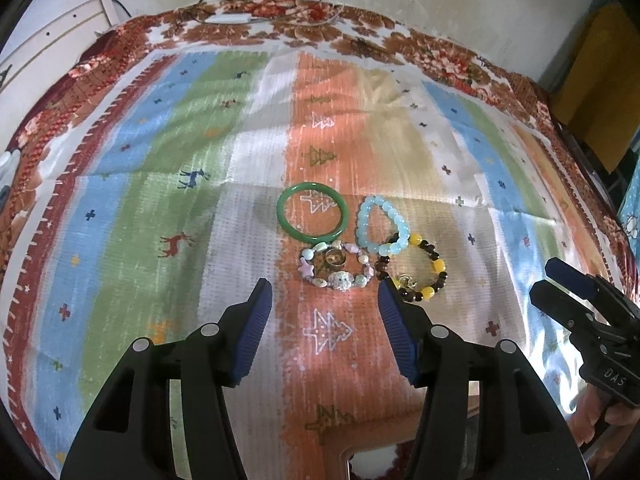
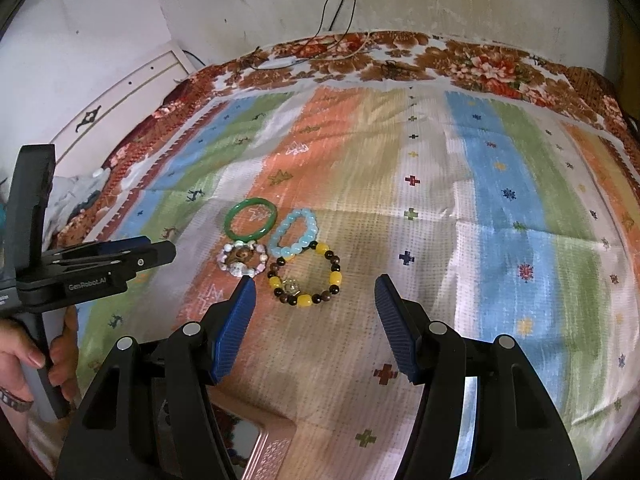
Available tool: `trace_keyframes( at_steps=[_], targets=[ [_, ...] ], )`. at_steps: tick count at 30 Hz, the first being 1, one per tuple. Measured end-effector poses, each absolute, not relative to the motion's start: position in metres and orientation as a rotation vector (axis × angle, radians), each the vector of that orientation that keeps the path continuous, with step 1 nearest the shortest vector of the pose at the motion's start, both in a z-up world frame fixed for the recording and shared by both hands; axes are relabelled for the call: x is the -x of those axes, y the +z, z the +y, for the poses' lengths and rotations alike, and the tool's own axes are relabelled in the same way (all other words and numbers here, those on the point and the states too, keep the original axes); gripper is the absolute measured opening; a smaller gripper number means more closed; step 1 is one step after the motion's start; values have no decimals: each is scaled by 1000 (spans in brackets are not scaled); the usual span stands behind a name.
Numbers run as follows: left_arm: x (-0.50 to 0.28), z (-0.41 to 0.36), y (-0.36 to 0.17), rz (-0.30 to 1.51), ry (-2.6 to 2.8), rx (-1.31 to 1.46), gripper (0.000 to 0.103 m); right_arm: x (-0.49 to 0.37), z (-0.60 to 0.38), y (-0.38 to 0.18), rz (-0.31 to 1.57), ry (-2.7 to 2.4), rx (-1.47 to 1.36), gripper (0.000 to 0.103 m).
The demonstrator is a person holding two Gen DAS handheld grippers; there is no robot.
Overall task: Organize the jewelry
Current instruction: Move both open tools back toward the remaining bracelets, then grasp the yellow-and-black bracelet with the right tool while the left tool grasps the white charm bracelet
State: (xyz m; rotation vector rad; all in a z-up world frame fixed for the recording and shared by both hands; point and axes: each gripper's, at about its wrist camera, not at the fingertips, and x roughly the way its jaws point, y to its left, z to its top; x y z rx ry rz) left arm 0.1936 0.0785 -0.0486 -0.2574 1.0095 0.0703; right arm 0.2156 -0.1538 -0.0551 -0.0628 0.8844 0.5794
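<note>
Several bracelets lie together on a striped cloth (image 1: 160, 200). A green bangle (image 1: 311, 215) (image 2: 250, 219) is farthest. A pale blue bead bracelet (image 1: 383, 226) (image 2: 293, 235) lies right of it. A pastel stone bracelet (image 1: 336, 268) (image 2: 241, 259) rings a small brown ring (image 1: 333, 258). A yellow and brown bead bracelet (image 1: 416, 272) (image 2: 306, 276) is nearest right. My left gripper (image 1: 325, 292) is open and empty just short of the pastel bracelet. My right gripper (image 2: 316, 288) is open and empty above the yellow and brown bracelet.
A pink box edge (image 2: 264, 440) (image 1: 360, 440) sits at the near edge under the grippers. A floral blanket (image 1: 320, 28) borders the cloth. White furniture (image 2: 120, 100) stands at the left. Cables (image 2: 340, 0) hang on the back wall.
</note>
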Motion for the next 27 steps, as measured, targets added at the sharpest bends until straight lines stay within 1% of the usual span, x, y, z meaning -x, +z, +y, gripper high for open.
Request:
trace_keyframes(
  at_steps=[27],
  targets=[
    [-245, 96, -99, 1170, 98, 267, 55, -265, -131, -100, 1054, 582, 63, 62]
  ],
)
